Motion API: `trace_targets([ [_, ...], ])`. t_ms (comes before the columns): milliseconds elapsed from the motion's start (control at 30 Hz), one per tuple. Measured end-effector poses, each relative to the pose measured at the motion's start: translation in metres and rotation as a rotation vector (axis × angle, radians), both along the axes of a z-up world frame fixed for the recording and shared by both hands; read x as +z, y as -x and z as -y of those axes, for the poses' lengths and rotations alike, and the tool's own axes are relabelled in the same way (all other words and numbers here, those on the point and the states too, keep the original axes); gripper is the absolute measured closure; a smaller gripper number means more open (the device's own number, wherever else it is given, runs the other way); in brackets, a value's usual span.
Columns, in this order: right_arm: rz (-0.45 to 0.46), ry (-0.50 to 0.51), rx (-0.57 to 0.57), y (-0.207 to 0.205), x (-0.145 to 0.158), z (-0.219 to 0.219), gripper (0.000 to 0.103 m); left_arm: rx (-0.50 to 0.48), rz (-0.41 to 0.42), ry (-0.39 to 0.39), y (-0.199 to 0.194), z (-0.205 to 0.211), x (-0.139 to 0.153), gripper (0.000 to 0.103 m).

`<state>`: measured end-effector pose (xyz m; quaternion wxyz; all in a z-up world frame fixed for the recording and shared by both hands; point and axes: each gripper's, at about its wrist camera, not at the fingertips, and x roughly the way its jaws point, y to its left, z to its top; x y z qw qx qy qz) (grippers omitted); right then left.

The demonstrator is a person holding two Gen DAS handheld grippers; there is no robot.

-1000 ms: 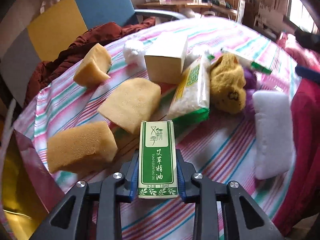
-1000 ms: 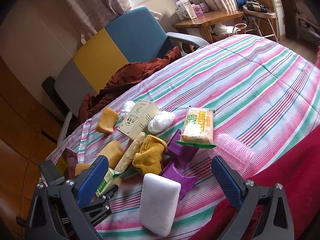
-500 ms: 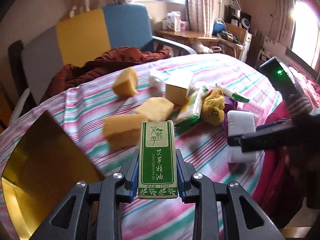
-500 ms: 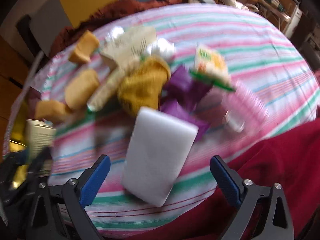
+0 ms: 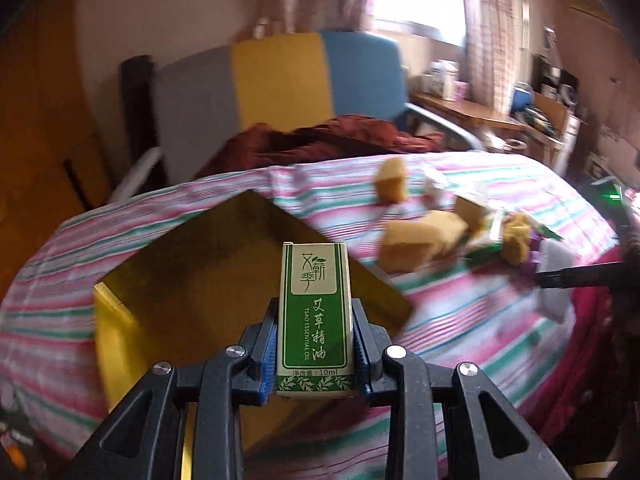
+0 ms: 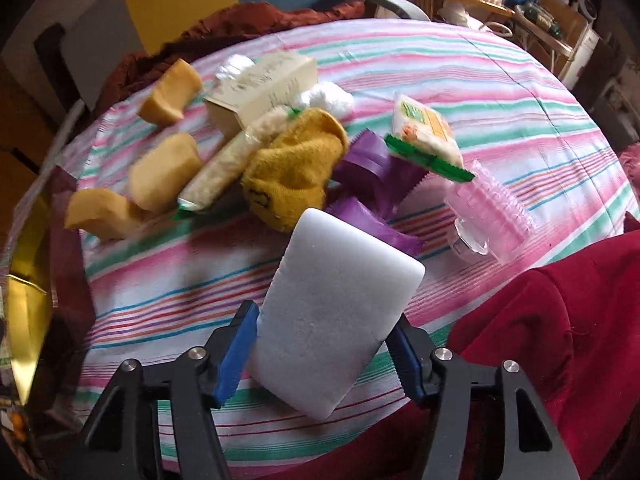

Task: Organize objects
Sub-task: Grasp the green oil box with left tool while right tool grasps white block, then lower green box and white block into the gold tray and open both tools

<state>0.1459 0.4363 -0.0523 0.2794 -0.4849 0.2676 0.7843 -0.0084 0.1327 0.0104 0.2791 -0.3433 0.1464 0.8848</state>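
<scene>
Your left claw [image 5: 314,344] is pinching a green-and-cream essential oil box [image 5: 315,320], which stands upright between the blue pads with its label facing the camera. Just beyond and below that claw lies the gold box [image 5: 192,280], open on the striped counter [image 5: 460,312]. Ahead and to the right of the claw sit the yellow sponge chunks [image 5: 420,240] (blurred in this view).

Your right claw [image 6: 324,354] is closing around a white foam block [image 6: 336,320]; the block lies tilted between the blue pads, the left pad at its edge, though whether both pads already press on it is hard to tell. Directly beyond that claw are a mustard-yellow sock [image 6: 292,176] and purple wrappers [image 6: 372,168]. Further ahead and left lie three yellow sponges [image 6: 164,172], a long packet of white grains [image 6: 232,160] and a cream carton [image 6: 260,88]. Ahead and right are a green-edged snack packet [image 6: 424,136] and a clear pink plastic case [image 6: 492,216]. A red cloth [image 6: 560,320] lies close on the right of the claw.
</scene>
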Motion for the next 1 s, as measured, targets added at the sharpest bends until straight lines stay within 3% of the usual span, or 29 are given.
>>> trace_targets([
  [200, -0.149, 0.000, 0.064, 0.004, 0.038, 0.024, 0.039, 0.144, -0.045, 0.034, 0.007, 0.049, 0.004, 0.072],
  [467, -0.272, -0.020, 0.415, 0.098, 0.074, 0.126, 0.039, 0.270, -0.059, 0.036, 0.013, 0.094, 0.009, 0.072],
  [733, -0.230, -0.051, 0.667, 0.174, 0.065, 0.223, 0.039, 0.318, -0.041, 0.019, 0.016, 0.116, 0.006, 0.072],
  [1000, -0.183, -0.060, 0.750, 0.201, 0.052, 0.249, 0.039, 0.338, -0.013, 0.006, 0.020, 0.124, -0.001, 0.072],
])
